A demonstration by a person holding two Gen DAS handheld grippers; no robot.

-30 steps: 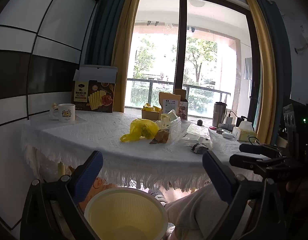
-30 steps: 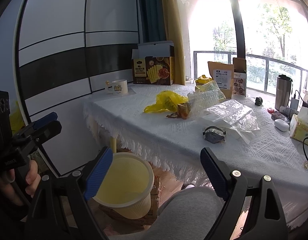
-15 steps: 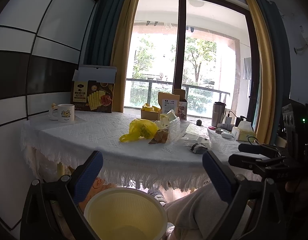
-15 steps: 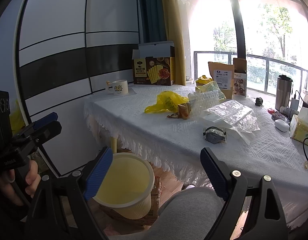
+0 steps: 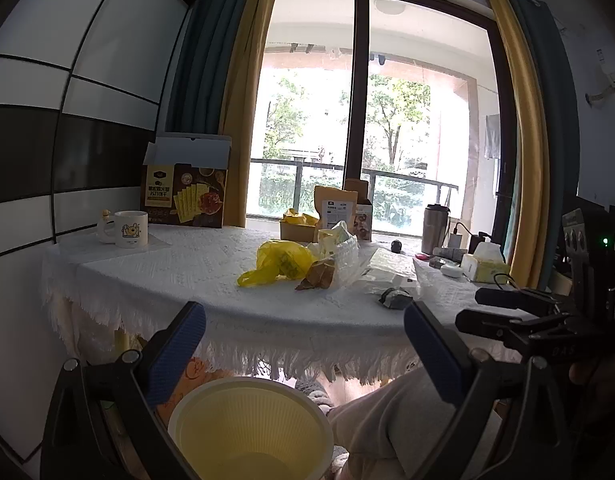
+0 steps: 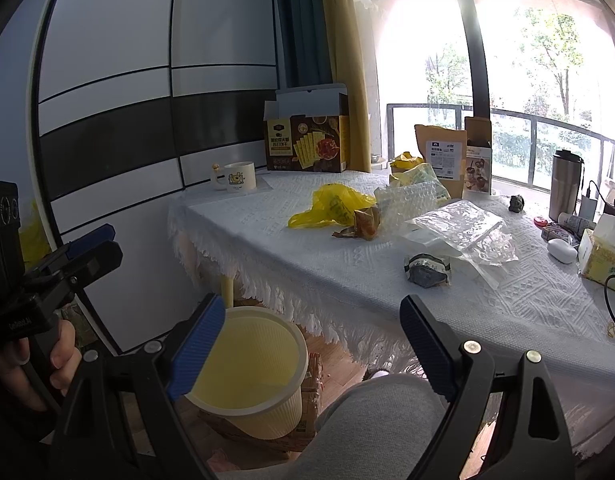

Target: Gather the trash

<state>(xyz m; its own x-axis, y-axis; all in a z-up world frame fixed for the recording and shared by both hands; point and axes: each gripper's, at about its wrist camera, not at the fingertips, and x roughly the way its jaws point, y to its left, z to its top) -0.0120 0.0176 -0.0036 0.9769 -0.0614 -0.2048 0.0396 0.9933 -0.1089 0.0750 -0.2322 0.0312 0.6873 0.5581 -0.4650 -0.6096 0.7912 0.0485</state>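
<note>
A pale yellow bin (image 5: 249, 428) (image 6: 253, 376) stands on the floor in front of the table. On the white tablecloth lie a yellow plastic bag (image 5: 281, 262) (image 6: 333, 208), a brown crumpled wrapper (image 5: 319, 276) (image 6: 365, 222), bubble wrap (image 6: 411, 200), clear plastic packaging (image 5: 391, 272) (image 6: 463, 228) and a dark crumpled wrapper (image 5: 395, 298) (image 6: 427, 270). My left gripper (image 5: 305, 346) is open and empty, held low above the bin. My right gripper (image 6: 313, 344) is open and empty, short of the table edge. Each gripper shows from the side in the other view.
A mug (image 5: 129, 229), an open snack box (image 5: 185, 196), brown pouches (image 6: 441, 158), a steel tumbler (image 6: 565, 184), a tissue box (image 6: 605, 256) and small gadgets stand on the table (image 6: 267, 240). My knee in grey trousers (image 6: 371, 428) is below the table edge.
The left wrist view has tilted slightly, so the table sits a little lower in it. The right gripper has hardly moved. Both stay open.
</note>
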